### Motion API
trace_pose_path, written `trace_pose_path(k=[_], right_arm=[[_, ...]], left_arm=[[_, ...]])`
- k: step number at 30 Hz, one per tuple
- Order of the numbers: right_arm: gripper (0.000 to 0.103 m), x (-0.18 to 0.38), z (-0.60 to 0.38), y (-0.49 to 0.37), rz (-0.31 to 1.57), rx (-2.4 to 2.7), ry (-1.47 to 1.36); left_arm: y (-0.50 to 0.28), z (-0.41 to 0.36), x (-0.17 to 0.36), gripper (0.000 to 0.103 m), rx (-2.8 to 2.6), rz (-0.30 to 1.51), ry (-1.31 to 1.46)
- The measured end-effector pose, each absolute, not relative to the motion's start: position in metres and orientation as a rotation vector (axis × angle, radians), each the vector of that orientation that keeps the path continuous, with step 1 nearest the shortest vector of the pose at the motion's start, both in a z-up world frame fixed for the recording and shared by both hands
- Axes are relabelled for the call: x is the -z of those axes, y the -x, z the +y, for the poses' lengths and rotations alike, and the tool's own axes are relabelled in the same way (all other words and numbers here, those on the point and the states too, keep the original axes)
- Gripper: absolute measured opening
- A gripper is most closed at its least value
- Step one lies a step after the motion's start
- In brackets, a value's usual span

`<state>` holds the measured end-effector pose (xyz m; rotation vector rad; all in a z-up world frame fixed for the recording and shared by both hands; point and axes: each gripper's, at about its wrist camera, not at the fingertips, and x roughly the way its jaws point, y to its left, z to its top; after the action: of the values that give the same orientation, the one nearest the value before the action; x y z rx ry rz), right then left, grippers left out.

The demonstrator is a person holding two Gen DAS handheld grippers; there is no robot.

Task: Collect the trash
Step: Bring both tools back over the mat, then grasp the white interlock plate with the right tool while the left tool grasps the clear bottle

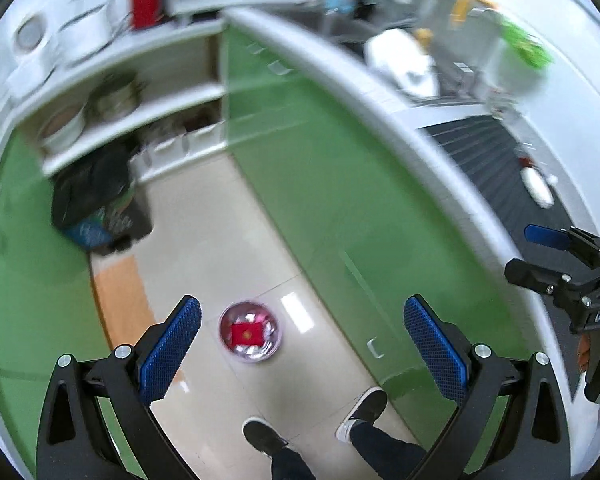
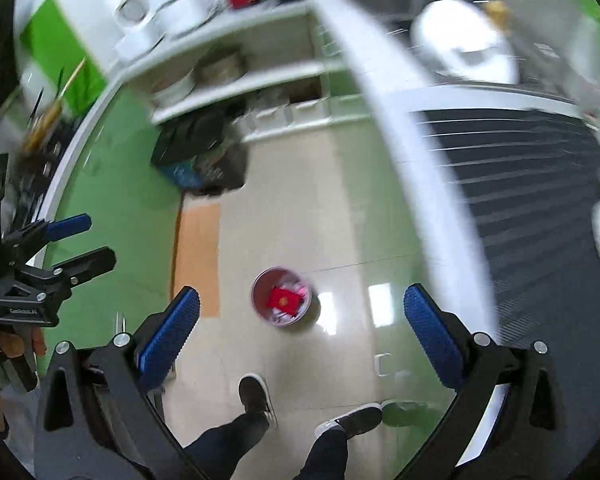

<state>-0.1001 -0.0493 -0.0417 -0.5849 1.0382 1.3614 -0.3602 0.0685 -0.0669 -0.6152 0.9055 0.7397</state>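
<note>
L black two-finger gripper w/ blue ribbed pads (image 1: 302,344): fingers (image 1: 171,350) spread wide, nothing btwn them, aimed steeply down. R black two-finger gripper w/ blue ribbed pads (image 2: 302,340): same, fingers (image 2: 434,338) wide apart, empty, aimed down. Both held side by side. Person's dark-trousered legs, black shoes (image 1: 266,436) below.

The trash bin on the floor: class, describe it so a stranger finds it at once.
Start at the green cabinet front and look down to the pale tiled floor. The trash bin stands there alone, ahead of the person's shoes: small, round, open-topped, with a red packet on white scraps.
</note>
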Motion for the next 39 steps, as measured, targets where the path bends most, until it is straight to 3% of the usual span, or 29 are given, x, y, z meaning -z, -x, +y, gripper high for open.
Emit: trace_pose_path(k=[8, 18, 29, 39], right_arm=[[0.1, 0.008, -0.151, -0.015, 1.038, -1.146, 0.426], [0.1, 0.007, -0.24, -0.109, 1.022, -0.989, 0.337], [0.1, 0.012, -0.251, -0.143, 1.026, -0.927, 0.31], [0.1, 0.036, -0.203, -0.174, 1.069, -0.857, 0.304]], left_arm=[[0.244, 0.025, 0.006, 0.098, -0.546, 0.865, 0.486], [0.121, -0.032, -0.007, 0.098, -0.383, 0.881, 0.398], [0.046, -0.05, -0.007, 0.098, -0.293, 0.917, 0.32], [0.002, -0.011, 0.006, 0.098, -0.199, 0.943, 0.295]])
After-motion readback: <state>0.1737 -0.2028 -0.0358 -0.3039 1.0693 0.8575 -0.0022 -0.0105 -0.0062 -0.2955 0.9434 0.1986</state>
